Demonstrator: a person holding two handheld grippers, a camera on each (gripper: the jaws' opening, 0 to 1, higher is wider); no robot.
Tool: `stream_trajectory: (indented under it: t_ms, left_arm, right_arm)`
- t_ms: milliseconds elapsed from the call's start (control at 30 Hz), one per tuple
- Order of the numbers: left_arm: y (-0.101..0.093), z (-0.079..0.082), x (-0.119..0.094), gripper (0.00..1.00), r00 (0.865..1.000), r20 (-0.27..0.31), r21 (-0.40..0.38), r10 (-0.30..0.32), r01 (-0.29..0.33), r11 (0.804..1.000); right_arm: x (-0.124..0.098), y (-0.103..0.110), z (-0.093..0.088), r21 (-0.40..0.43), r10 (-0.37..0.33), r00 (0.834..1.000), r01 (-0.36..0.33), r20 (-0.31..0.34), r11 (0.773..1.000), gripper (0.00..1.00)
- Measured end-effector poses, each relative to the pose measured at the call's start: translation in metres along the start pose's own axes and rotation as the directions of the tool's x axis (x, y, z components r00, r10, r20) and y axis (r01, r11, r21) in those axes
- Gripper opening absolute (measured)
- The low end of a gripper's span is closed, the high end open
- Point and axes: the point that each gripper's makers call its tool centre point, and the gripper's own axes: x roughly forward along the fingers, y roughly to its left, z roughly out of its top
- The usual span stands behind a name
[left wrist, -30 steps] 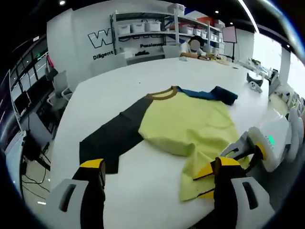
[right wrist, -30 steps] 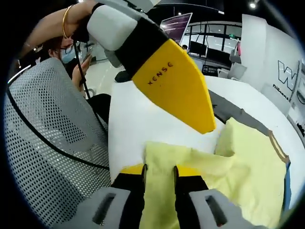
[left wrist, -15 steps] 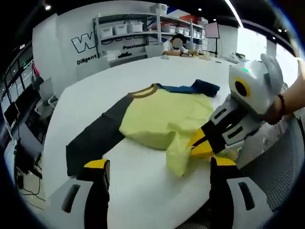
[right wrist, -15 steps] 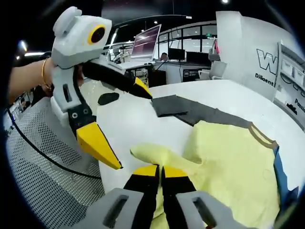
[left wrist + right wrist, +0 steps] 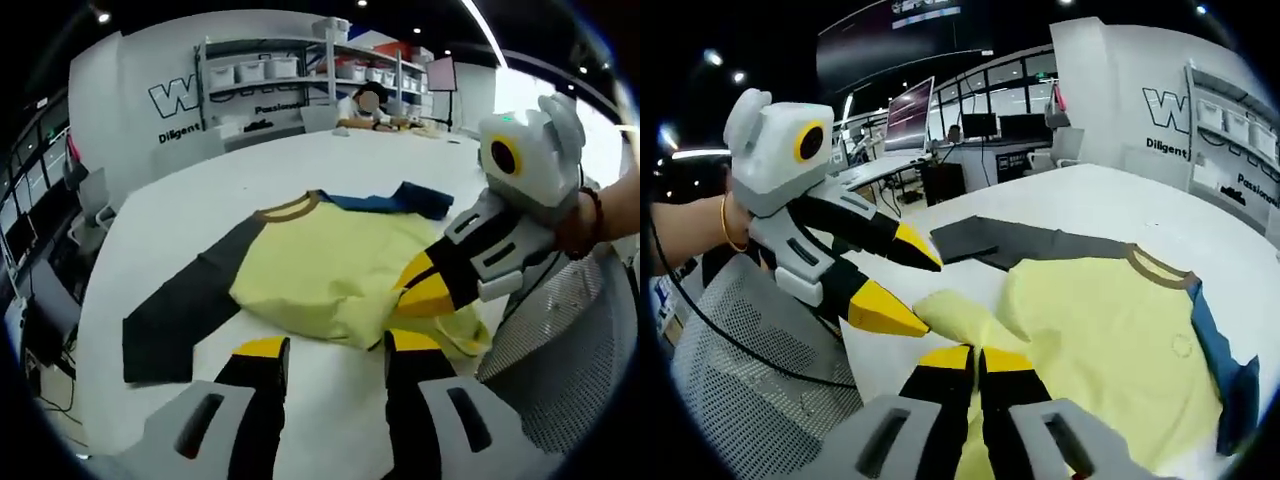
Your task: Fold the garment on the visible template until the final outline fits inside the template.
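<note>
A yellow shirt (image 5: 325, 262) with a brown collar (image 5: 285, 208), a dark grey sleeve (image 5: 175, 318) and a blue sleeve (image 5: 400, 198) lies spread on the white table (image 5: 200, 215). My right gripper (image 5: 408, 292) comes in from the right, shut on the shirt's near hem, which is lifted and bunched. In the right gripper view that gripper (image 5: 977, 355) pinches the yellow shirt (image 5: 1110, 330) at the bottom. My left gripper (image 5: 338, 348) hovers over bare table just short of the hem, jaws open and nothing between them. It appears as the left gripper (image 5: 912, 288) beside the raised fold.
A grey mesh chair (image 5: 545, 335) stands at the near table edge, also seen as the mesh chair (image 5: 750, 340). Shelves with white bins (image 5: 300, 70) line the back wall. A person (image 5: 368, 105) sits at the table's far end. Monitors (image 5: 910, 110) stand on desks behind.
My left gripper's jaws have drawn closer together and it has moved up to the hem. The right gripper stays shut on the lifted hem, carrying it slightly over the shirt.
</note>
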Motion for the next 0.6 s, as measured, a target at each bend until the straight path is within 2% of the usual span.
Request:
stream_trajectory:
  t_ms: [100,167,233,367,467,600]
  left_arm:
    - [-0.008,-0.001,0.003,0.33,0.999,-0.008,-0.016,-0.031,0.031,0.999]
    - [-0.016,-0.004,0.005,0.26,0.997,-0.016,-0.087,-0.073,0.071,0.994]
    - [-0.018,-0.005,0.008,0.18,0.996,-0.014,-0.134,-0.088,0.085,0.987]
    - [-0.020,-0.003,0.009,0.11,0.995,-0.004,-0.160,-0.100,0.098,0.982]
    - [-0.021,-0.004,0.008,0.05,0.994,-0.009,-0.151,-0.105,0.102,0.983]
    - [-0.023,-0.004,0.005,0.05,0.994,-0.003,-0.155,-0.111,0.110,0.982]
  right_arm:
    - [-0.002,0.002,-0.002,0.013,0.005,1.000,-0.005,0.004,1.000,0.00]
    - [-0.003,0.003,-0.003,0.022,0.005,1.000,-0.005,0.005,1.000,0.00]
    - [-0.003,0.005,-0.003,0.026,0.012,1.000,-0.012,0.010,1.000,0.00]
    - [-0.004,0.008,-0.007,0.027,0.028,1.000,-0.028,0.006,0.999,0.00]
    - [-0.004,0.010,-0.007,0.038,0.033,0.999,-0.033,0.009,0.999,0.00]
    - [-0.005,0.010,-0.008,0.039,0.034,0.999,-0.034,0.009,0.999,0.00]
